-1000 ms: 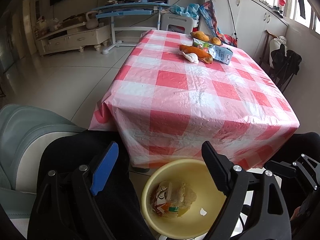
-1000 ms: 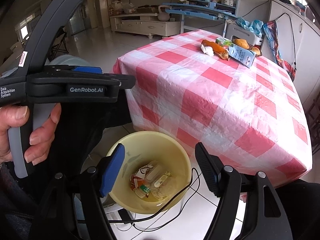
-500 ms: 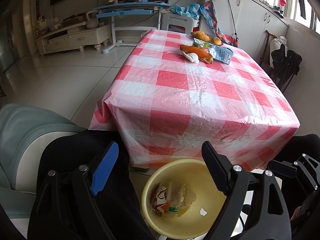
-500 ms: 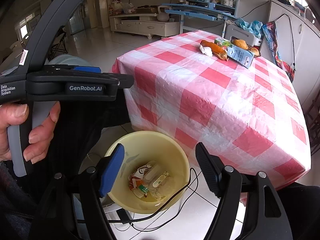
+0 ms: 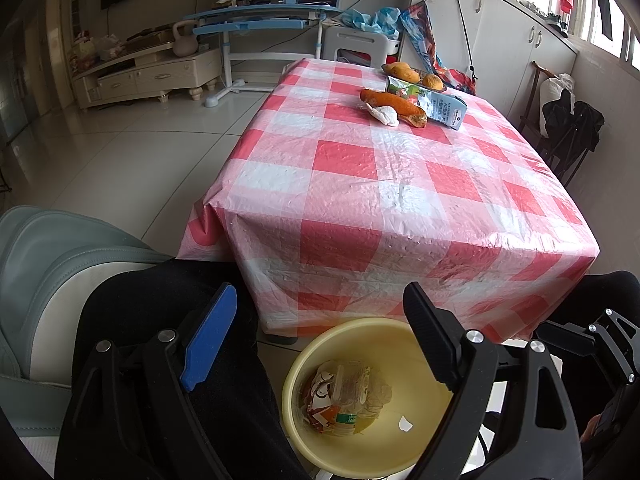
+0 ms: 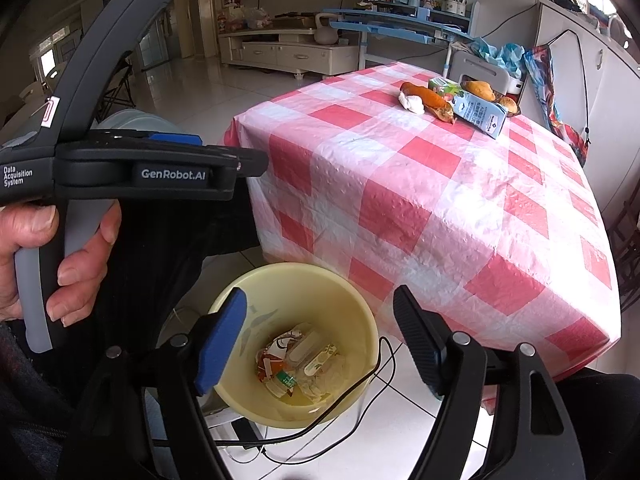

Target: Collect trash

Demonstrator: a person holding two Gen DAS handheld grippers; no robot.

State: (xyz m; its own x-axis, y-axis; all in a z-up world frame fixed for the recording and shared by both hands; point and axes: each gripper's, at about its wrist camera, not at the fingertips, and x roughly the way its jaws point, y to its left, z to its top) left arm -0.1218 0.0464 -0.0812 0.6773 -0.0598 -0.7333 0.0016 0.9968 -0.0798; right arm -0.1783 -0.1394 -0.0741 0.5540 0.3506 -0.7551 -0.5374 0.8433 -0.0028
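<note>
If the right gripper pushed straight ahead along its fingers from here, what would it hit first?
Probably the yellow bin on the floor: the open right gripper frames its mouth, so it would likely run into the near rim or the trash inside. Depth is hard to judge; the table stands just behind it.

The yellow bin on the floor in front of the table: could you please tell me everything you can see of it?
The yellow bin is a round, pale yellow tub, plastic by its look, standing upright and open on the tiled floor against the checked tablecloth's hanging edge. At its bottom lie crumpled wrappers, including a clear bottle with a green label, plus a small white scrap. A black cable crosses its rim. Both open grippers hover above it without touching.
</note>
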